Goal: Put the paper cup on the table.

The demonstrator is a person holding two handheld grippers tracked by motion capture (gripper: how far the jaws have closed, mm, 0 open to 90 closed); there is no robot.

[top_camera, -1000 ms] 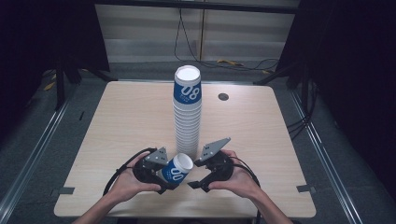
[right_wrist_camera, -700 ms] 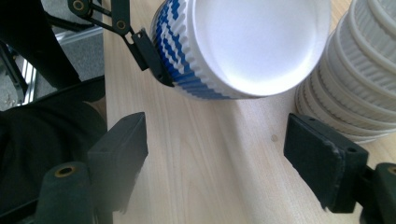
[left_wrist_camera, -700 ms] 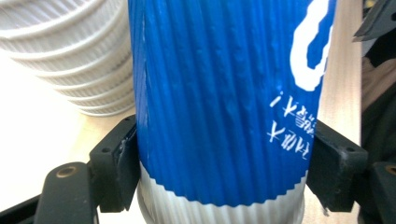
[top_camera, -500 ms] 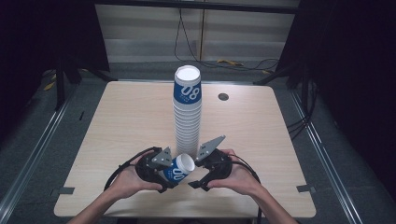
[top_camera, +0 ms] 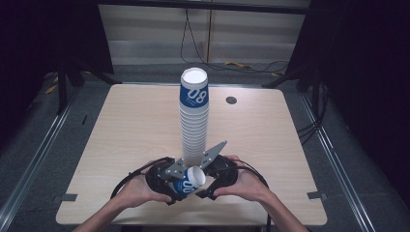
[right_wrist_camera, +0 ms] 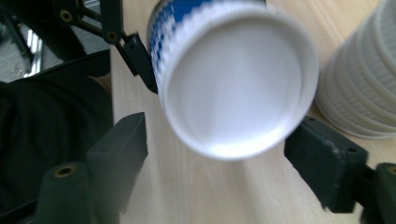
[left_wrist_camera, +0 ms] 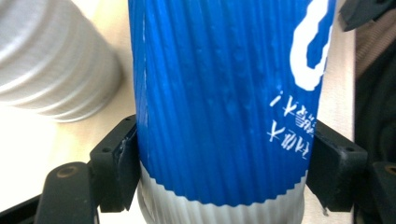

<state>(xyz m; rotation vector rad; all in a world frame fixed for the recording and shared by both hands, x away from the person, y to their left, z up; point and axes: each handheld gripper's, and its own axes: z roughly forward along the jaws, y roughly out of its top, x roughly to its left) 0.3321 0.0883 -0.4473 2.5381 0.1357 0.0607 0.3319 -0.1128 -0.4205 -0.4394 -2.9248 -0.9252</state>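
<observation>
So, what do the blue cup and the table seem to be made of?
Blue cup: probably paper with a matte, finely ribbed blue sleeve over white; the ridges show between the left hand-held gripper jaws. Table: pale wood or wood-look laminate, smooth, faint grain.

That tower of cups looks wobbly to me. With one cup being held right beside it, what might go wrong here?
Two things, I'd guess. The tall stack of cups stands right behind both grippers, so a stray nudge could topple it. And the left gripper squeezes the blue paper cup by its thin sides, which might dent. The right gripper has its jaws spread on either side of the cup's white end, apparently not touching; a clumsy handover could drop it onto the table.
</observation>
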